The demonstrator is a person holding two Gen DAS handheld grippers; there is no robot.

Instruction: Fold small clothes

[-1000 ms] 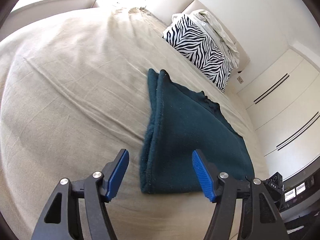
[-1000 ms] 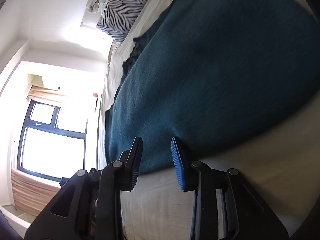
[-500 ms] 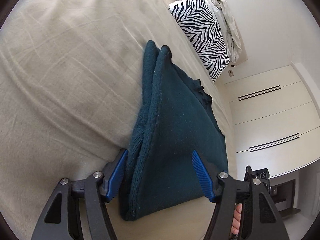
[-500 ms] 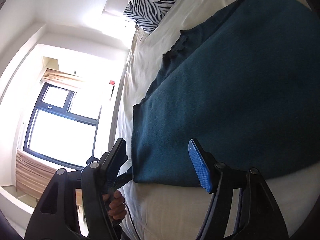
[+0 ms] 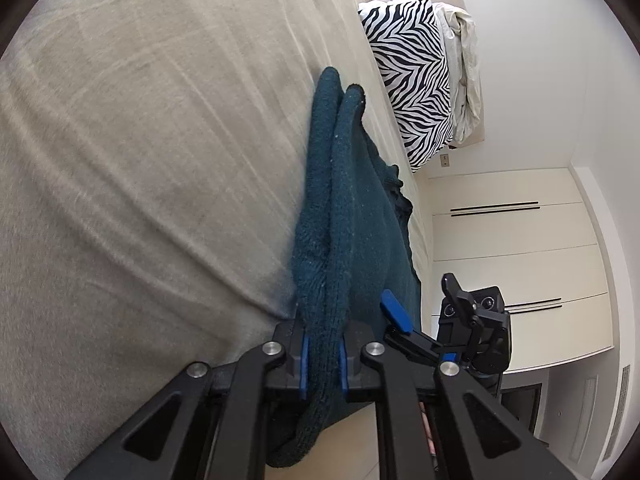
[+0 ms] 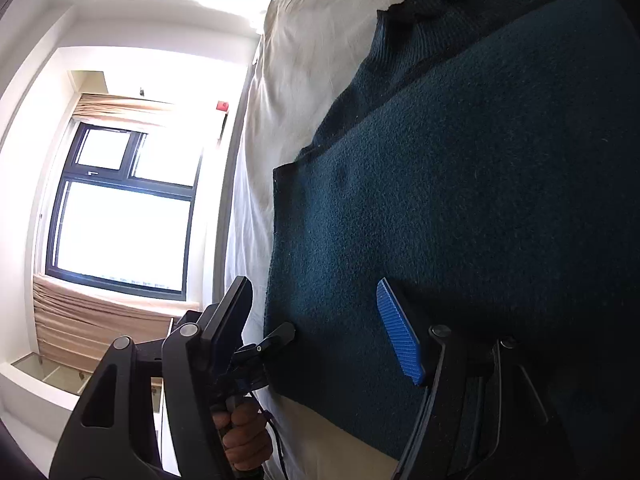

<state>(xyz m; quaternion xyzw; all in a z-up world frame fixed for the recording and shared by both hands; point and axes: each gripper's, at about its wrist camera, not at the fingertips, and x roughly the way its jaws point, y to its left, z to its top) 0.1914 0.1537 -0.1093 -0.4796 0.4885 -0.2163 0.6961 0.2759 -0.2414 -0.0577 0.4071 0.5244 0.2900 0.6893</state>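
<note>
- Garment (image 5: 352,216): dark teal knit of fuzzy, nubbly texture, folded into layers and lying on the bed (image 5: 140,140); its doubled edge forms two rounded ridges running away from the left wrist camera.
- Left gripper (image 5: 323,364): black linkage arms with blue ribbed pads, jaws narrow and clamped on the thick near corner of the garment, whose folded edge bulges above and sags below the pads.
- Right gripper (image 6: 320,328): jaws standing wide, one blue ribbed pad over the flat teal surface, the other finger at the garment's straight side edge; no cloth is pinched between them. In the left wrist view it appears beside the garment's far side.
- Hand (image 6: 240,432): fingers wrapped round the left gripper's handle, seen below the bed's edge in the right wrist view.
- Bed cover: beige woven sheet, smooth with shallow creases.
- Pillow (image 5: 412,84): square, zebra-striped in black and white, leaning at the head of the bed with crumpled pale fabric (image 5: 464,64) behind it.
- Wardrobe (image 5: 516,264): flat cream doors with thin dark slot handles.
- Window (image 6: 120,208): dark-framed, brightly lit, with tan pleated blind (image 6: 96,320) beneath.
</note>
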